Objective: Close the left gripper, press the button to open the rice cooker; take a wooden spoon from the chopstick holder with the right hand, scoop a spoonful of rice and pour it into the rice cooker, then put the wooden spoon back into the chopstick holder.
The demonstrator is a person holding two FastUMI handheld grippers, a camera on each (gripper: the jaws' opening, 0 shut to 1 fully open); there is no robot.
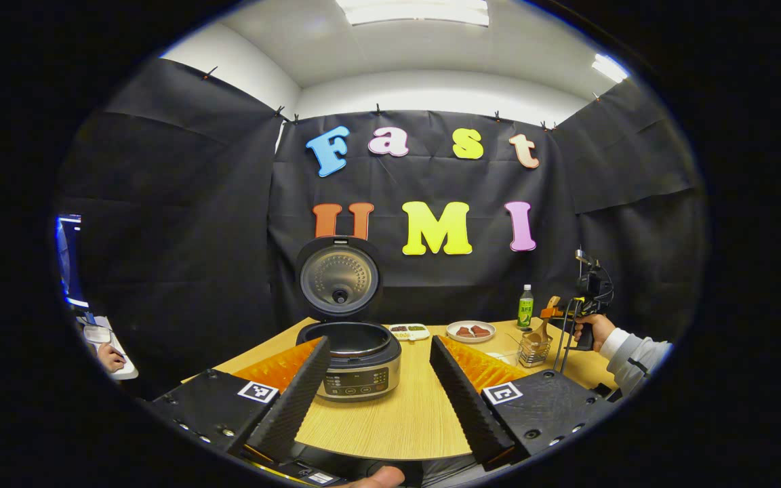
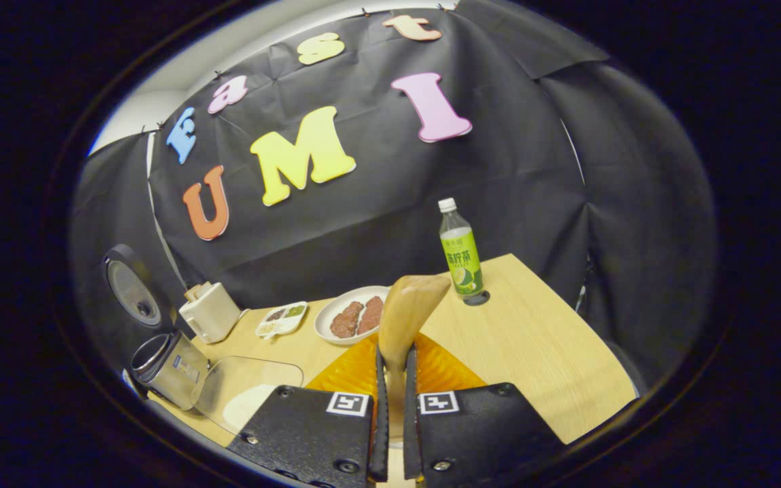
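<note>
In the left gripper view the rice cooker (image 1: 356,359) stands straight ahead with its lid (image 1: 339,278) raised upright. My left gripper (image 1: 378,344) is open, and the cooker's front shows between its fingers, a little farther off. At the far right a hand (image 1: 594,329) holds the right gripper (image 1: 584,301) just above the wire chopstick holder (image 1: 535,349). In the right gripper view my right gripper (image 2: 395,356) is shut on the handle of a wooden spoon (image 2: 411,305), whose bowl points up and away. The open cooker (image 2: 167,366) sits at the left edge.
A clear container with white rice (image 2: 248,396) lies between the cooker and my right gripper. Behind stand a white box (image 2: 211,312), a small divided dish (image 2: 283,318), a plate of brown food (image 2: 356,315) and a green bottle (image 2: 462,254). The table's edge (image 2: 567,407) is near on the right.
</note>
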